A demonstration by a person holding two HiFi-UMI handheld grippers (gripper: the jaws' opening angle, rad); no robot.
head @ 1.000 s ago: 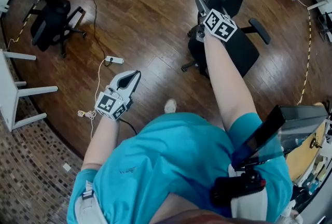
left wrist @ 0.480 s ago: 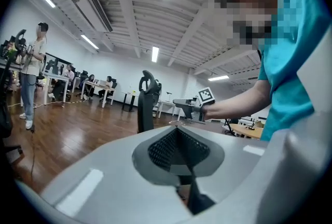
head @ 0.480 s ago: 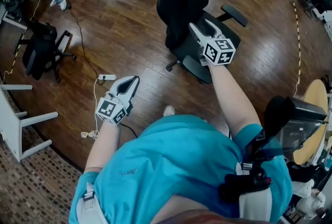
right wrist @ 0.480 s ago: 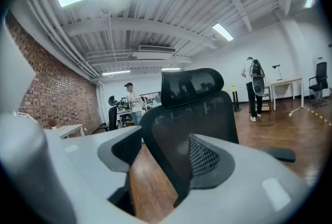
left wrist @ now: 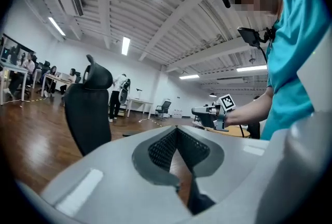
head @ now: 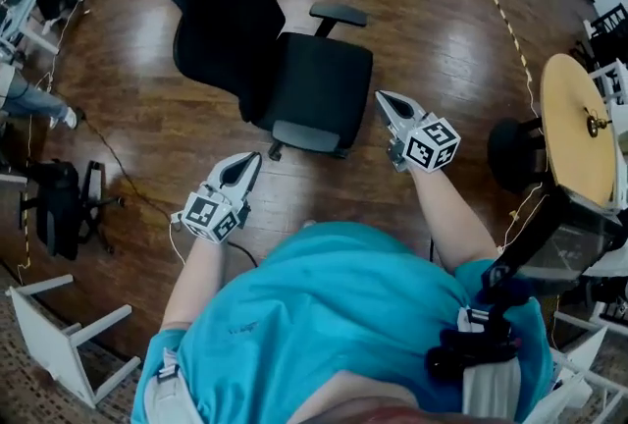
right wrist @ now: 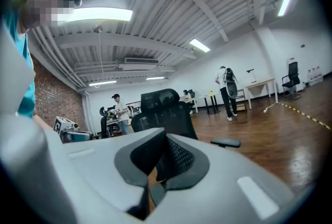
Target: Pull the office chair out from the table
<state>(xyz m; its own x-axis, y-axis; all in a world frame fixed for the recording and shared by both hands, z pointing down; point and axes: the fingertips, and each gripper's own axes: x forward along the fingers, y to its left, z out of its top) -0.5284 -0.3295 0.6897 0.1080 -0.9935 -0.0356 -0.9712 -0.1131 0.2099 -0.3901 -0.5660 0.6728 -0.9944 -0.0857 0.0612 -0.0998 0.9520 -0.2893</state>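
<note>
The black office chair (head: 312,83) stands free on the wood floor, backrest (head: 218,5) toward the upper left, one armrest (head: 339,16) on its far side. My right gripper (head: 383,98) hovers just right of the seat without touching it; its jaws are closing and stand shut on nothing. My left gripper (head: 254,159) is below the seat's front edge, shut and empty. In the left gripper view the shut left gripper (left wrist: 176,128) faces the chair's back (left wrist: 85,111). In the right gripper view the shut right gripper (right wrist: 166,136) points at the chair (right wrist: 163,109).
A round wooden table (head: 579,123) stands at the right with a dark stool (head: 513,154) beside it. Another black chair (head: 59,206) is at the left, with white table legs (head: 59,334) below it. People stand by desks far across the room (right wrist: 226,91).
The right gripper let go of the chair's back, closed and drew back toward me. The view swung round, so the chair now lies upper left. The left gripper moved little in view.
</note>
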